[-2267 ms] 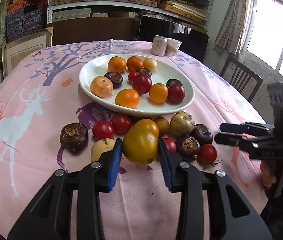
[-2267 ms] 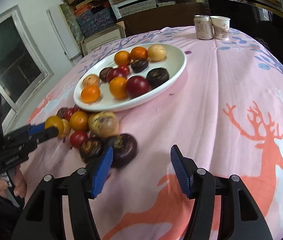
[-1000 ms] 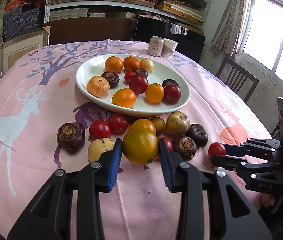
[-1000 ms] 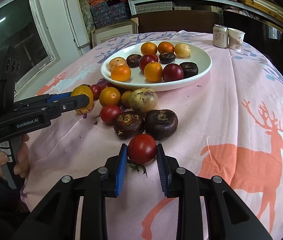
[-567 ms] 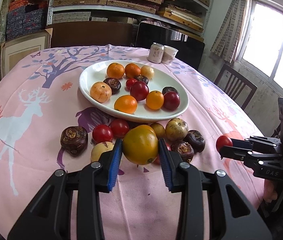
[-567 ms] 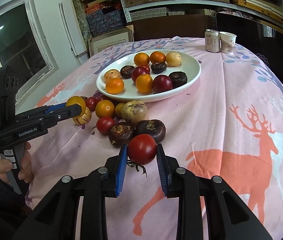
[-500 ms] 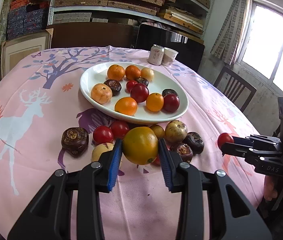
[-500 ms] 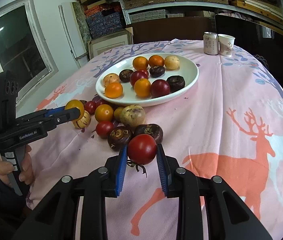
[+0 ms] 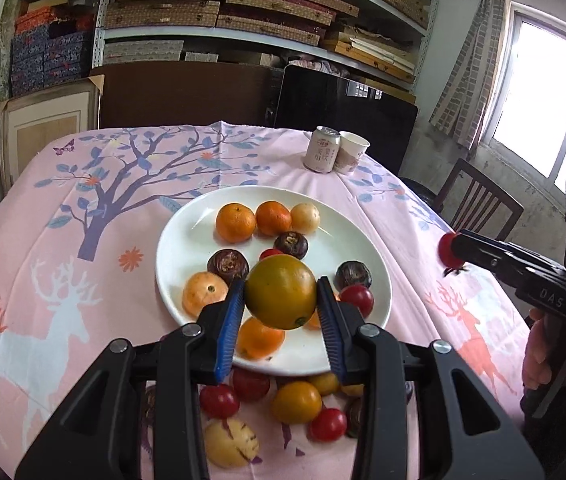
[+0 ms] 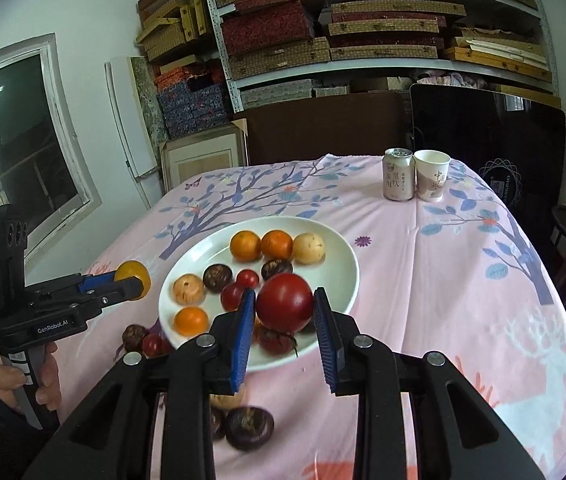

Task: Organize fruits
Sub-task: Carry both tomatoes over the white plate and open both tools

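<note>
My left gripper (image 9: 281, 300) is shut on a yellow-green tomato (image 9: 281, 291) and holds it in the air over the near part of the white plate (image 9: 187, 232). My right gripper (image 10: 285, 312) is shut on a red tomato (image 10: 286, 307), lifted above the plate's (image 10: 339, 256) near rim. Several oranges, dark water chestnuts and red tomatoes lie on the plate. More loose fruit (image 9: 297, 402) sits on the pink cloth below the plate. In the left wrist view the right gripper (image 9: 449, 250) appears at the right with its red tomato; in the right wrist view the left gripper (image 10: 133, 276) appears at the left.
A drink can (image 9: 322, 155) and a paper cup (image 9: 350, 153) stand at the table's far edge. A wooden chair (image 9: 479, 204) is beside the table on the right. Shelves of boxes (image 10: 363, 20) fill the back wall. A hand (image 10: 23, 384) grips the left tool's handle.
Both grippers have risen and moved forward with their tomatoes, from the loose pile on the cloth to above the plate.
</note>
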